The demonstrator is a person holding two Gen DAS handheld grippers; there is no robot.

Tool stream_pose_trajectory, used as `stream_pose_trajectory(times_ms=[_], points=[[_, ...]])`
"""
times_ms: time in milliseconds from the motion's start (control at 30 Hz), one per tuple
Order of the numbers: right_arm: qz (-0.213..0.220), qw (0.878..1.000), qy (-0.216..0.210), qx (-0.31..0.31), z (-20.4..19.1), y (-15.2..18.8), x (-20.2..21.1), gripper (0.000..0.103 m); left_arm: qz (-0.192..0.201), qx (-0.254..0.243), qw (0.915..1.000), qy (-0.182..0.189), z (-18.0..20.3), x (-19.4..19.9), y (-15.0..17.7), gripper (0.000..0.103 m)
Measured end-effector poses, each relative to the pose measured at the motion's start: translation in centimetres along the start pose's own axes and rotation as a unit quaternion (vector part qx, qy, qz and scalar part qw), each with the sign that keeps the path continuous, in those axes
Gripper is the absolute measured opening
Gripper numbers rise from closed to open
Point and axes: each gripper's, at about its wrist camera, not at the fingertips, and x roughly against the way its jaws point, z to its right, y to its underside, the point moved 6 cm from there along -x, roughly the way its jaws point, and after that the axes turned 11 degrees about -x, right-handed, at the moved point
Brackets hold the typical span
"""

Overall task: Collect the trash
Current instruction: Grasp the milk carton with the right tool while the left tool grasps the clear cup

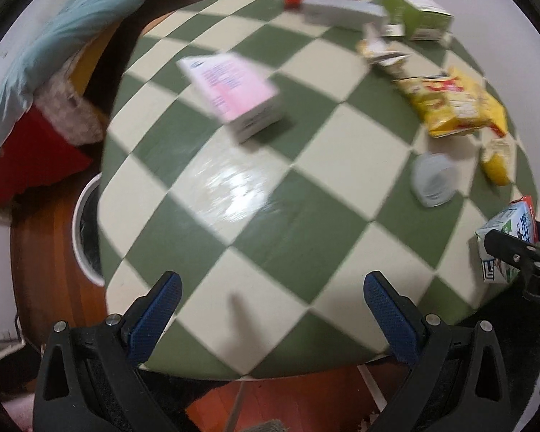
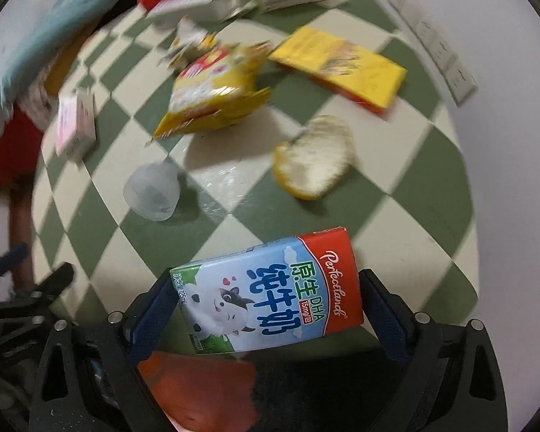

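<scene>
Milk carton (image 2: 270, 295) clamped in right claw (image 2: 268, 318), left claw (image 1: 270, 320) wide open, empty, above checkered table (image 1: 306, 259)

Home: checkered table (image 1: 306, 252), bedding (image 1: 72, 18)

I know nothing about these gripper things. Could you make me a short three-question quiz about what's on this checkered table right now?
1. True or false: the left gripper holds something.
2. What sits between the right gripper's fingers: A) the milk carton, B) the clear plastic cup, C) the pink box?
3. What colour is the crumpled snack bag?

Key: 1 false, its fingers are spread with nothing between them. 2 A. 3 yellow.
</scene>
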Motion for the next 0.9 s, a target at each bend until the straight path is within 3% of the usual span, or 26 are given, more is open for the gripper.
stream_pose_trajectory(times_ms=[133, 300, 433, 500, 633, 900], points=[[0.036, 0.997, 0.007, -0.066, 3.7, -0.6, 3.2, 0.098, 0.01, -0.016, 0.9993, 0.033, 3.2, 0.4, -1.6, 0.103], [0.049, 0.989, 0.028, -0.138, 8.7, -2.6, 3.1, 0.098, 0.013, -0.015, 0.9978, 0.064, 7.1, -0.1, -3.8, 0.101], [0.06, 0.985, 0.041, -0.155, 10.7, -3.8, 3.0, 0.098, 0.023, -0.012, 0.9976, 0.064, 8.9, -0.7, -5.6, 0.082], [0.062, 0.985, 0.045, -0.154, 10.6, -4.3, 2.8, 0.098, 0.027, -0.015, 0.9981, 0.053, 9.7, -0.9, -6.4, 0.08], [0.063, 0.986, 0.046, -0.146, 10.3, -4.4, 2.8, 0.098, 0.025, -0.023, 0.9989, 0.032, 10.6, -1.5, -6.9, 0.039], [0.068, 0.989, 0.033, -0.13, 8.1, -4.8, 2.9, 0.098, 0.047, -0.019, 0.9986, 0.014, 9.4, -0.4, -6.1, 0.037]])
